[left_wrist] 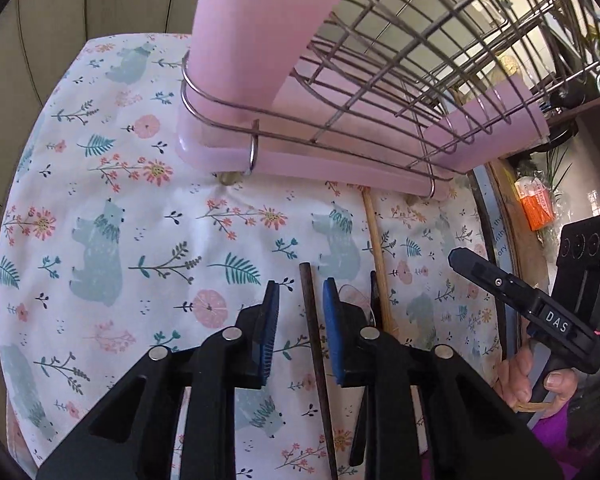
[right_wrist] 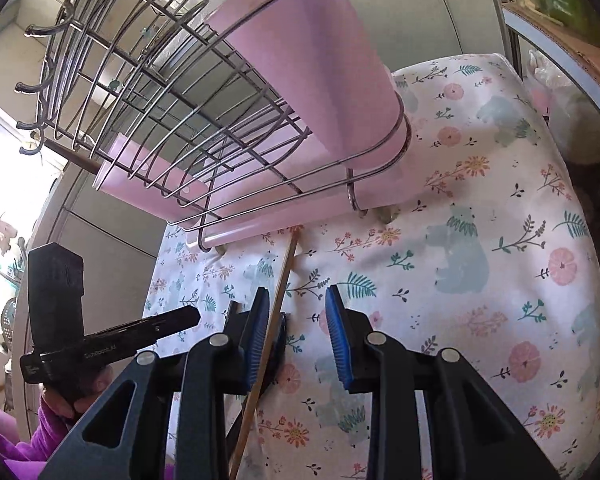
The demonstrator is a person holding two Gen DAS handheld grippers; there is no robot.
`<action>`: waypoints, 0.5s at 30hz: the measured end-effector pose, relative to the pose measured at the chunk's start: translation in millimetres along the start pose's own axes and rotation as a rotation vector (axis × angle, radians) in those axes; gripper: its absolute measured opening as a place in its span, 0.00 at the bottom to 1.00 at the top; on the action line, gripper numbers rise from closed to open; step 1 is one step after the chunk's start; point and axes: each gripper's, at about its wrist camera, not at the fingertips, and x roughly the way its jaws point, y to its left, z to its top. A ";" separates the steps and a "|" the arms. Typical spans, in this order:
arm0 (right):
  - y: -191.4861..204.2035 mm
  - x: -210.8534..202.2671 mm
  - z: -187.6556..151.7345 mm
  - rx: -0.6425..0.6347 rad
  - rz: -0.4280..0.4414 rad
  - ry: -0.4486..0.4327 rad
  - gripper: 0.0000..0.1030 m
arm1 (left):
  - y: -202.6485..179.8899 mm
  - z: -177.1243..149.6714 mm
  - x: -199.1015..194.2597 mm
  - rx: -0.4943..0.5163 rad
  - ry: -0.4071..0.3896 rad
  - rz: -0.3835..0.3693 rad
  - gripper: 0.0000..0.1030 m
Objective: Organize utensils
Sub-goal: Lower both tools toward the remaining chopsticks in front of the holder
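1. The wire drying rack (left_wrist: 400, 64) with its pink utensil cup (left_wrist: 252, 40) stands on the floral cloth (left_wrist: 120, 200) — cup contents hidden.
2. Two chopsticks lie unsorted: dark chopstick (left_wrist: 316, 344), light chopstick (right_wrist: 278, 300).
3. Left gripper (left_wrist: 300, 332) straddles the dark one, right gripper (right_wrist: 298, 336) the light one — jaws apart, neither clamped.

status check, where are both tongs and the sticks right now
Left tongs open, straddling the dark chopstick on the cloth. Right tongs open, light chopstick against the left pad. Pink rack just ahead, nothing blocking.

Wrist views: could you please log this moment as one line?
left gripper: open around dark brown stick | right gripper: open around pale wooden stick
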 end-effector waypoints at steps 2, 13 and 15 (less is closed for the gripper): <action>0.9 2.3 -1.3 -0.002 0.000 0.004 0.28 | -2.5 3.8 9.1 -0.014 0.035 0.011 0.13; -0.1 10.8 -3.1 0.009 0.006 0.017 0.28 | -23.8 16.3 43.0 0.004 0.137 0.091 0.13; -1.6 11.0 -3.2 0.012 0.007 0.020 0.28 | -26.6 16.8 48.3 0.006 0.144 0.109 0.13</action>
